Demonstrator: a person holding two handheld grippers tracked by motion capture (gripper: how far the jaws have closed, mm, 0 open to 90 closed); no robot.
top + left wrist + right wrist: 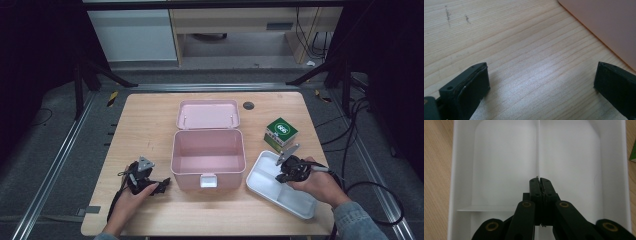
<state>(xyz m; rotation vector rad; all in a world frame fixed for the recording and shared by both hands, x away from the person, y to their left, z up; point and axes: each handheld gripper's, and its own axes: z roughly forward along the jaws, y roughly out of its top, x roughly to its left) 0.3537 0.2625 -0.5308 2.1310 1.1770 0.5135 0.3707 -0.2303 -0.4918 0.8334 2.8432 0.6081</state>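
While right tongs (540, 180) pinch white tray's (461, 157) divider, left tongs (541, 82) gape wide nr pink box (604, 22).

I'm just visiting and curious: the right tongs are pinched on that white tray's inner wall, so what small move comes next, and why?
Probably a gentle lift: the right tongs are shut on the white tray's divider, and the open pink box sits empty beside it, a likely destination.
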